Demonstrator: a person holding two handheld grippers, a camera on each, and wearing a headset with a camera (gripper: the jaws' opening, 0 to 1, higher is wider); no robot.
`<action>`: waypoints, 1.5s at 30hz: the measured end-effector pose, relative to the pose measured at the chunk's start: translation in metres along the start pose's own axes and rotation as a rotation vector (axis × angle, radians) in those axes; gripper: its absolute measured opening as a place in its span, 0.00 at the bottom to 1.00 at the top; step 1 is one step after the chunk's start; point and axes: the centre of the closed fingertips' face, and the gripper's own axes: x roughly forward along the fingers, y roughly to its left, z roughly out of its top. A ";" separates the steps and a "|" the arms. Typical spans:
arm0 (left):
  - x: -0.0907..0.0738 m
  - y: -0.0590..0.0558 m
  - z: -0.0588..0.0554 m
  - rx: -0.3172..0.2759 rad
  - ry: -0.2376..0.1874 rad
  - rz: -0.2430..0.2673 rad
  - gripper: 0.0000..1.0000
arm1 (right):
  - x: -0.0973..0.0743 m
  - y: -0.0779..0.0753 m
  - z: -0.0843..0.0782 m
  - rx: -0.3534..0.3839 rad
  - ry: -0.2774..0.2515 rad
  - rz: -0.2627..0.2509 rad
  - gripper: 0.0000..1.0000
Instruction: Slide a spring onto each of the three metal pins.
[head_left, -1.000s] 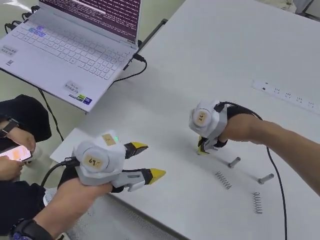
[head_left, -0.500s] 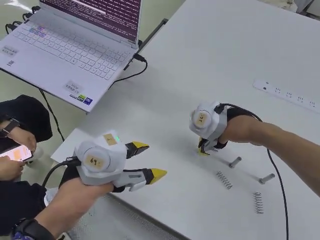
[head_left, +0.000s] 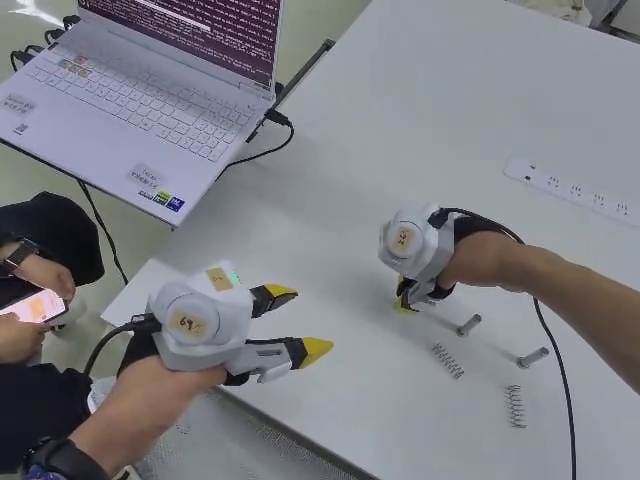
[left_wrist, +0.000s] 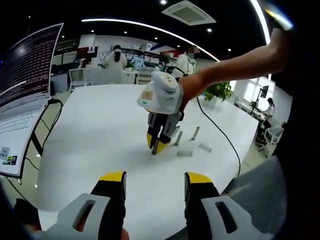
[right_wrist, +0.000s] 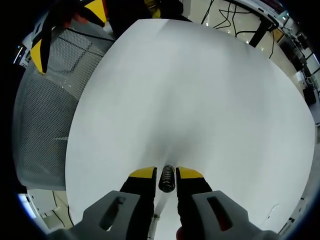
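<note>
Dark coiled spring clamped in yellow-tipped right gripper: align bore with short grey metal pin nearby. Left gripper jaws apart: seize pin.

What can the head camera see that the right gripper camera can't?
The head view adds the silver open laptop, the long white power strip, two short grey metal pins and two loose wire springs lying on the white table. The right gripper view adds a close look at a small dark coiled spring pinched between the yellow-tipped right tongs. Both share the white table and the right tongs.
</note>
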 end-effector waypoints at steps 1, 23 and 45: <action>0.000 0.000 0.000 0.000 0.000 0.000 0.41 | -0.001 0.000 0.000 -0.001 -0.001 -0.001 0.14; 0.001 -0.006 0.004 0.014 -0.002 -0.016 0.43 | -0.030 -0.004 0.009 0.024 -0.078 -0.072 0.23; 0.001 -0.017 0.003 0.018 0.003 -0.027 0.44 | -0.051 0.009 -0.001 0.175 -0.223 -0.137 0.28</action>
